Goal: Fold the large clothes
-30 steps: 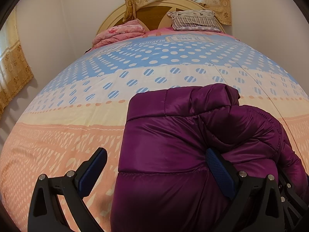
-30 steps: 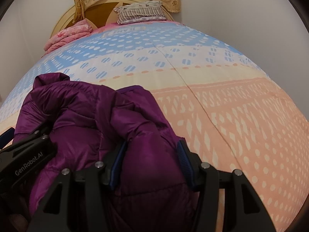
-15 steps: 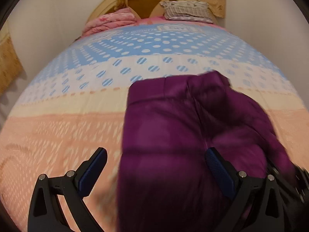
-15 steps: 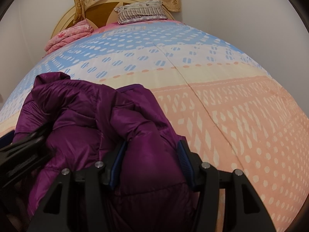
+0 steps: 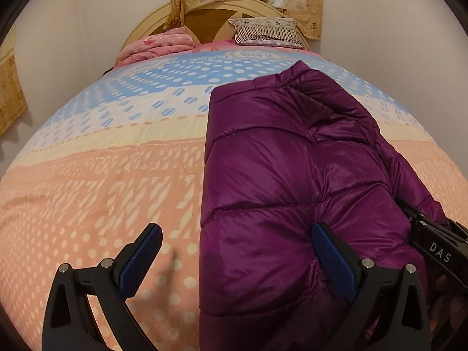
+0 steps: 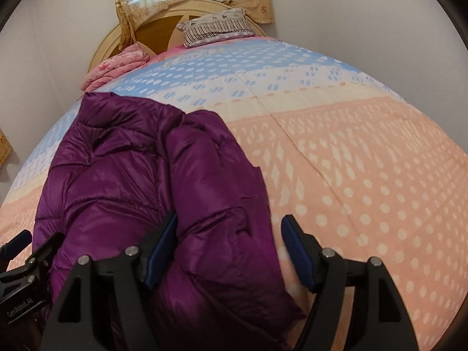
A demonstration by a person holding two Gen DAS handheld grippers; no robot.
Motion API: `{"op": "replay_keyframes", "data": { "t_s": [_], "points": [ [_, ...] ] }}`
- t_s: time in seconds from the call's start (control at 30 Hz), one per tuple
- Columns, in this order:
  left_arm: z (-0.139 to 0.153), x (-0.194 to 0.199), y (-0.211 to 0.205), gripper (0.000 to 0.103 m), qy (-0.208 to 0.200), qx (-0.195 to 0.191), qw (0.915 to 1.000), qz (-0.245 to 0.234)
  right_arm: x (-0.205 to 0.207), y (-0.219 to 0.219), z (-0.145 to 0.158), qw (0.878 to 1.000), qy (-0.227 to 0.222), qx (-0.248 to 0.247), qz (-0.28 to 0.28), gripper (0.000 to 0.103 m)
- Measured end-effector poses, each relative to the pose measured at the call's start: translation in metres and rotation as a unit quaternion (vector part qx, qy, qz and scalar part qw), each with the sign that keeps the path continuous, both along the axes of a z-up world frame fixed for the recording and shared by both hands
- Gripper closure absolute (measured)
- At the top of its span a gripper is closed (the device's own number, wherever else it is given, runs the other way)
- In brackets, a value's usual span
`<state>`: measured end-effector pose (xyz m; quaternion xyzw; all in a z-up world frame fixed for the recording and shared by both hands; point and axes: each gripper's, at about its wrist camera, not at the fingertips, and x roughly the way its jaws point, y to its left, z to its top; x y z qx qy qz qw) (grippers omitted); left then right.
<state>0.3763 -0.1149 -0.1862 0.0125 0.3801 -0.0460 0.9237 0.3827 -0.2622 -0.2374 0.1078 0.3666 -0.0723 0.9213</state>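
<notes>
The right claw [image 6: 231, 248] was clamped on a fold of the purple jacket [image 6: 140, 181]; its jaws are now opening, and the right-hand pad [image 6: 297, 251] stands clear of the fabric over the bedspread [image 6: 365, 175]. The jacket, bunched high before, lies flatter and reaches farther ahead of the left claw [image 5: 237, 260].

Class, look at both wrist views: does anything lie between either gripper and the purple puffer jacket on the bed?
Nothing visible does. The purple puffer jacket already lies between the open fingers of the left gripper, and its edge sits inside the right gripper, whose jaws are opening; the right-hand pad stands clear of the fabric.
</notes>
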Motion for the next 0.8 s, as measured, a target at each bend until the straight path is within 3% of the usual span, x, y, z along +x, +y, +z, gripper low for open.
{"op": "replay_keyframes", "data": {
  "t_s": [0.33, 0.57, 0.7, 0.8],
  "points": [
    [-0.006, 0.007, 0.001, 0.001, 0.018, -0.027, 0.9994, -0.012, 0.001, -0.005, -0.004, 1.000, 0.006, 0.017, 0.009, 0.029],
    [-0.008, 0.011, -0.005, 0.001, 0.023, -0.020, 0.9993, -0.022, 0.004, -0.003, -0.006, 1.000, 0.015, 0.007, 0.013, 0.029],
    [-0.010, 0.013, -0.005, 0.002, 0.030, -0.032, 0.9984, -0.035, 0.005, 0.000, -0.007, 0.999, 0.019, 0.005, 0.025, 0.035],
    [-0.010, 0.015, -0.006, 0.010, 0.033, -0.044, 0.9971, -0.053, 0.005, 0.004, -0.006, 0.999, 0.016, 0.003, 0.034, 0.042]
  ]
}}
